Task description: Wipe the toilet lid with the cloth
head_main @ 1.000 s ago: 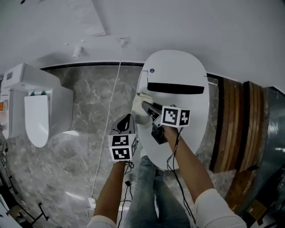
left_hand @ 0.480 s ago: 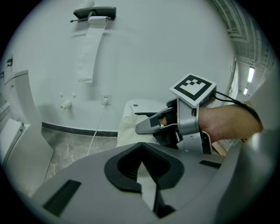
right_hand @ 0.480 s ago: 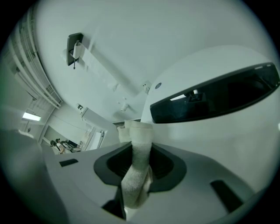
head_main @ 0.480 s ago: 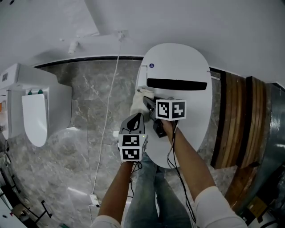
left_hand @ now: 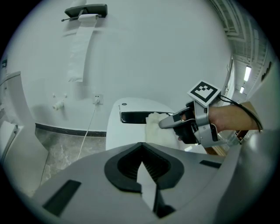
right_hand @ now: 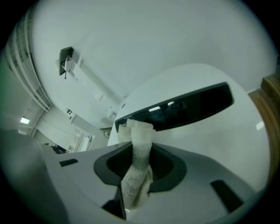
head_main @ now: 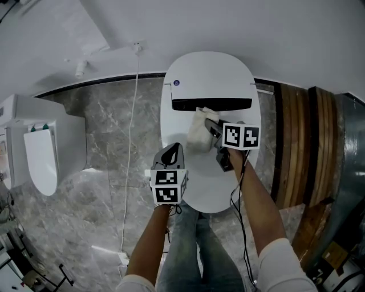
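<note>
The white oval toilet lid (head_main: 228, 80) lies closed in the middle of the head view, with a black strip (head_main: 211, 104) across its far part. My right gripper (head_main: 210, 126) is shut on the pale cloth (head_main: 198, 134) and holds it on the lid just below the strip. In the right gripper view the cloth (right_hand: 139, 166) runs up between the jaws, with the lid (right_hand: 210, 131) beyond. My left gripper (head_main: 171, 153) is shut and empty over the lid's left edge. The left gripper view shows its closed jaws (left_hand: 141, 151), the cloth (left_hand: 156, 129) and the right gripper (left_hand: 173, 122) ahead.
A second white fixture (head_main: 43, 154) stands at the left on the marble floor (head_main: 108, 125). A white cable (head_main: 132, 142) hangs down the wall to the floor. Wooden slats (head_main: 302, 142) flank the toilet on the right. A paper holder (left_hand: 85, 11) hangs on the wall.
My right gripper has carried the cloth from the lid's left edge rightward to its middle, under the black strip. The left gripper has shifted slightly right, onto the lid's left edge.
</note>
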Motion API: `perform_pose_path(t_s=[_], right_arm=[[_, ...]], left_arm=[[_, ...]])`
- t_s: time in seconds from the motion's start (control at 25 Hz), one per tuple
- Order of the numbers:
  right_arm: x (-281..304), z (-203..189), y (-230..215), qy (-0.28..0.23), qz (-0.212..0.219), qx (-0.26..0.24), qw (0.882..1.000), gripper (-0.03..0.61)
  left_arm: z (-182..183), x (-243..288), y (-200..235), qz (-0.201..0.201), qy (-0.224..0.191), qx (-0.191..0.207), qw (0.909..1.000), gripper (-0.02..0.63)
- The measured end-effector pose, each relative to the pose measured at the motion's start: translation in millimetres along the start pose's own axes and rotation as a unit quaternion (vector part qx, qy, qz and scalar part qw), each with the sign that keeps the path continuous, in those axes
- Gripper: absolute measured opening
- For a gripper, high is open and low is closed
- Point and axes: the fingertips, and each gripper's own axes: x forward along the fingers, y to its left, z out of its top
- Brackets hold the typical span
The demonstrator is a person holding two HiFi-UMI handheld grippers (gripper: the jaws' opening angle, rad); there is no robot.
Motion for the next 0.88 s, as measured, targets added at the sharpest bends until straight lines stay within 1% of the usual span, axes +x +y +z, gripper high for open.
perform_pose_path(t_s=[0.16, 0.24, 0.32, 0.44, 0.48, 0.56, 0.64, 0.68, 0.72, 0.76, 0.84, 0.88], right_arm=[[-41, 9, -59, -0.007, -0.051, -0.001, 0.999, 0.100], [-65, 12, -92, -0.013, -0.083, 0.008, 0.996, 0.100], [-89, 14, -126, -0.018, -0.125, 0.014, 0.992, 0.100], [-118, 14, -168, -0.016, -0.196, 0.004, 0.980, 0.100], [-124, 14, -177, -0.016, -0.211, 0.005, 0.977, 0.100], [-129, 14, -182, -0.020, -0.225, 0.014, 0.974, 0.100], [-130, 16, -173, -0.027, -0.235, 0.011, 0.972, 0.100], [-128, 17, -160, -0.030, -0.234, -0.003, 0.972, 0.099], [-123, 17, -142, -0.030, -0.224, -0.023, 0.974, 0.098], [-115, 15, -119, -0.026, -0.204, -0.047, 0.977, 0.098], [-90, 6, -62, -0.012, -0.139, -0.084, 0.987, 0.098], [-75, -2, -31, -0.005, -0.098, -0.090, 0.991, 0.098]], left_arm=[[-2, 2, -9, -0.007, 0.003, 0.007, 0.9999, 0.014], [-2, 1, -11, -0.008, 0.004, 0.012, 0.9999, 0.014], [-3, 0, -10, -0.008, 0.006, 0.018, 0.9998, 0.014], [-3, 0, -7, -0.008, 0.006, 0.026, 0.9996, 0.014], [-3, -1, -5, -0.007, 0.005, 0.026, 0.9996, 0.014], [-3, -5, -1, -0.003, 0.004, 0.024, 0.9997, 0.014], [-6, -9, 2, 0.003, 0.005, 0.018, 0.9998, 0.014], [-8, -11, 3, 0.005, 0.006, 0.015, 0.9999, 0.014], [-10, -13, 4, 0.006, 0.007, 0.012, 0.9999, 0.014], [-11, -15, 6, 0.007, 0.006, 0.010, 0.9999, 0.014], [-15, -20, 9, 0.011, 0.005, 0.010, 0.9999, 0.014], [-17, -23, 12, 0.014, 0.006, 0.010, 0.9998, 0.014]])
